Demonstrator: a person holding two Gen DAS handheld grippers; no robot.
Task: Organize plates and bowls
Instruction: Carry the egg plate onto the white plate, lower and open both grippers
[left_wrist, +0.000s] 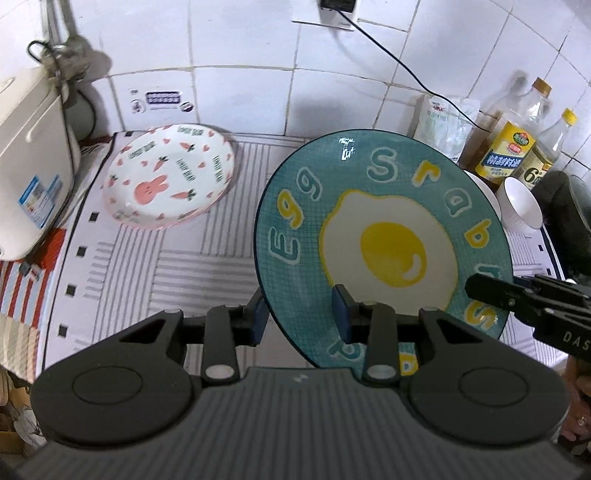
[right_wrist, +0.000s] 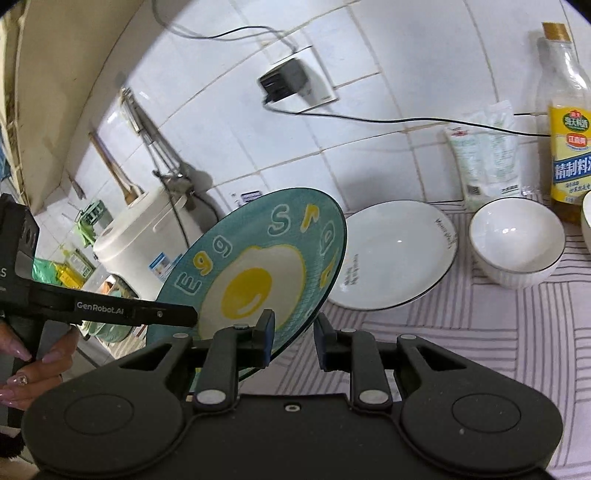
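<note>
A teal plate with a fried-egg picture (left_wrist: 384, 243) is tilted up above the striped cloth, and both grippers straddle its rim. My left gripper (left_wrist: 301, 314) has its blue pads on either side of the near-left rim. My right gripper (right_wrist: 295, 338) has its pads around the plate's near edge (right_wrist: 258, 273), with a gap showing on the right pad's side. A pink rabbit plate (left_wrist: 170, 177) lies at the back left. A white plate (right_wrist: 391, 254) and a white bowl (right_wrist: 517, 243) sit at the right.
A white rice cooker (left_wrist: 29, 162) stands at the left. Oil bottles (left_wrist: 506, 147) and a packet (left_wrist: 443, 125) line the tiled wall at the right. A black cable (left_wrist: 406, 70) hangs from a wall socket. A dark pot (left_wrist: 569, 218) sits far right.
</note>
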